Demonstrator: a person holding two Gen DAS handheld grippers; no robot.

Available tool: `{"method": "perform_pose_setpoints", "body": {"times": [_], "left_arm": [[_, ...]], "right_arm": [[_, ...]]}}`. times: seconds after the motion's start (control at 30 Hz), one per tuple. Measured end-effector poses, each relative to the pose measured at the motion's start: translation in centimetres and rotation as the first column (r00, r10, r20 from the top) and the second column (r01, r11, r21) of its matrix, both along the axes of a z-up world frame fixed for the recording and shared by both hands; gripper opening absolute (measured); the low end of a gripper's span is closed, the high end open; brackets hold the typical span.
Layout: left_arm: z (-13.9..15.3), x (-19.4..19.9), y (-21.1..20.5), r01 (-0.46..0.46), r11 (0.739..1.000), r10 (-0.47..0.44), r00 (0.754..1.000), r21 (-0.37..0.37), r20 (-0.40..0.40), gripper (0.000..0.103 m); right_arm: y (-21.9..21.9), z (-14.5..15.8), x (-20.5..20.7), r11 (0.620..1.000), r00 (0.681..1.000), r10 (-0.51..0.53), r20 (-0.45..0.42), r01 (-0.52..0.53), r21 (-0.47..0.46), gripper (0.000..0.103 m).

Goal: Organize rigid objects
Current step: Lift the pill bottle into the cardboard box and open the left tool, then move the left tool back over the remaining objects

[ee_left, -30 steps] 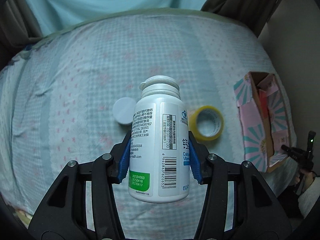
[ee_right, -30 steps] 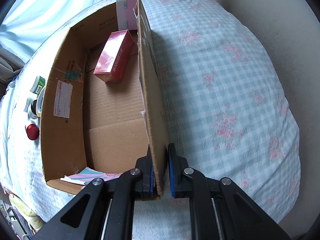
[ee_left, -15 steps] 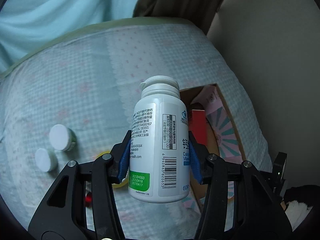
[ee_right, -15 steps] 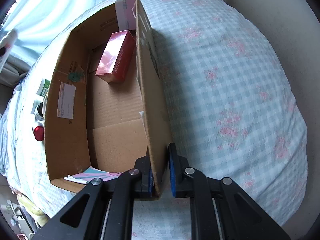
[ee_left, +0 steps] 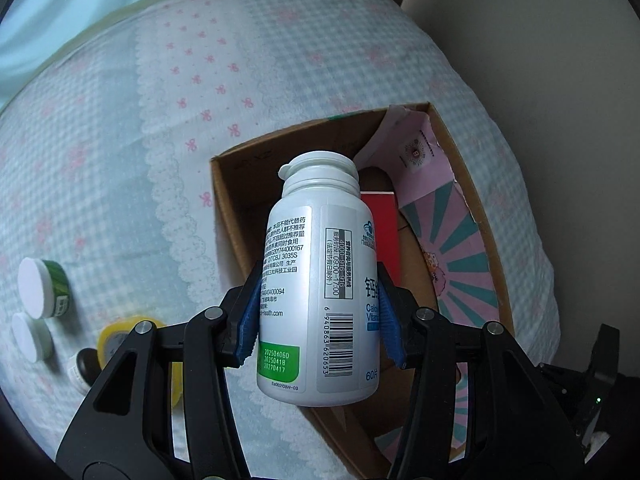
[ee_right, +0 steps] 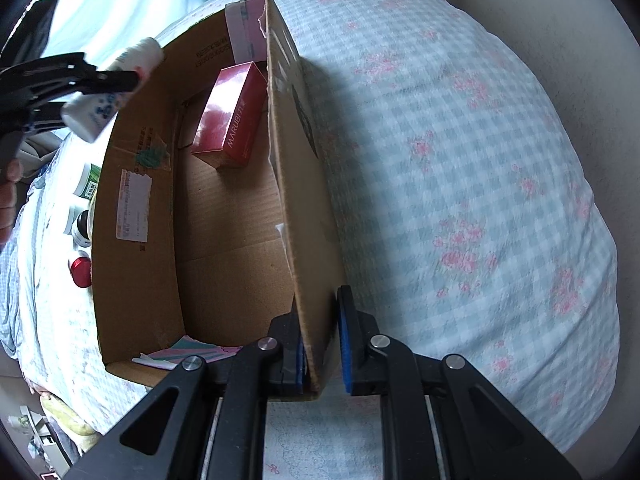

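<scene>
The left gripper [ee_left: 318, 316] clamps 1 white pill bottle [ee_left: 320, 280] in the air above the near-left edge of the 1 open cardboard box [ee_right: 136, 280], while the right gripper [ee_right: 322, 340] pinches the box's right wall between its blue pads [ee_right: 345, 344]. Inside the box lies 1 red carton [ee_right: 230, 114] near its far-right corner. On the bed [ee_right: 460, 160] beyond the box's left wall sit 2 white-lidded jars [ee_left: 38, 292], 1 yellow tape roll [ee_left: 116, 336] and 1 red-capped bottle [ee_right: 81, 268].

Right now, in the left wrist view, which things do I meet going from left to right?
Green-labelled jar → yellow tape roll → white bottle held in the left gripper → pink patterned inside of the cardboard box.
</scene>
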State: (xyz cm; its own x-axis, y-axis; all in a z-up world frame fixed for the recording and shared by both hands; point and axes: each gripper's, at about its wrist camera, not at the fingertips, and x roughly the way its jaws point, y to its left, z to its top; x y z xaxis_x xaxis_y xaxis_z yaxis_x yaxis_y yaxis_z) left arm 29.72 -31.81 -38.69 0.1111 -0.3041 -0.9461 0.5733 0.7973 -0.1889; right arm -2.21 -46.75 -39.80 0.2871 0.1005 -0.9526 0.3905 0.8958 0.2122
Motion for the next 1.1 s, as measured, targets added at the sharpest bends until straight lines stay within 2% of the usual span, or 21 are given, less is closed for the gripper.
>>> {"method": "perform_pose_setpoints", "body": {"times": [0.23,0.27,0.3,0.33,0.37,0.43,0.6,0.87,1.1], "left_arm": [[-1.1,-0.3,-1.5,0.041,0.998,-0.040,0.999,0.041,-0.019,0.047],[-1.0,-0.2,-1.5,0.041,0.998,-0.040,0.999,0.037,-0.023,0.049],[-0.9,-0.2,-1.5,0.038,0.999,-0.037,0.999,0.031,-0.025,0.056],[-0.6,-0.1,-1.6,0.030,0.999,-0.029,0.999,0.029,-0.014,0.087],[-0.4,0.0,-1.7,0.031,0.999,-0.031,0.999,0.004,-0.017,0.102],[0.0,0.0,-1.8,0.024,1.000,-0.024,1.000,0.021,0.018,0.103],[0.4,-0.4,-0.8,0.035,0.998,-0.036,0.999,0.043,0.021,0.103],[2.9,-0.3,3.6,-0.034,0.999,0.034,0.999,0.026,0.029,0.103],[8.4,-0.1,8.6,-0.120,0.993,0.119,0.990,0.016,0.079,0.103]], "right_arm": [[-0.1,0.0,-0.1,1.000,1.000,-0.008,0.001,0.008,0.005,0.014],[-0.1,0.0,0.0,1.000,1.000,-0.007,-0.001,0.007,0.004,0.014],[-0.1,0.0,0.0,1.000,1.000,-0.006,-0.001,0.006,0.003,0.014],[-0.2,0.0,-0.1,1.000,1.000,-0.004,-0.001,0.004,0.004,0.014],[-0.1,0.0,0.0,1.000,1.000,-0.005,-0.001,0.005,0.004,0.014],[-0.1,0.1,-0.1,1.000,1.000,-0.003,0.005,0.003,0.011,0.015],[-0.1,0.0,0.0,1.000,1.000,-0.009,0.006,0.009,0.017,0.015],[0.0,0.1,0.0,1.000,1.000,-0.002,0.005,0.002,0.011,0.015],[0.0,0.1,0.0,1.000,1.000,0.000,0.005,0.000,0.013,0.015]]}}
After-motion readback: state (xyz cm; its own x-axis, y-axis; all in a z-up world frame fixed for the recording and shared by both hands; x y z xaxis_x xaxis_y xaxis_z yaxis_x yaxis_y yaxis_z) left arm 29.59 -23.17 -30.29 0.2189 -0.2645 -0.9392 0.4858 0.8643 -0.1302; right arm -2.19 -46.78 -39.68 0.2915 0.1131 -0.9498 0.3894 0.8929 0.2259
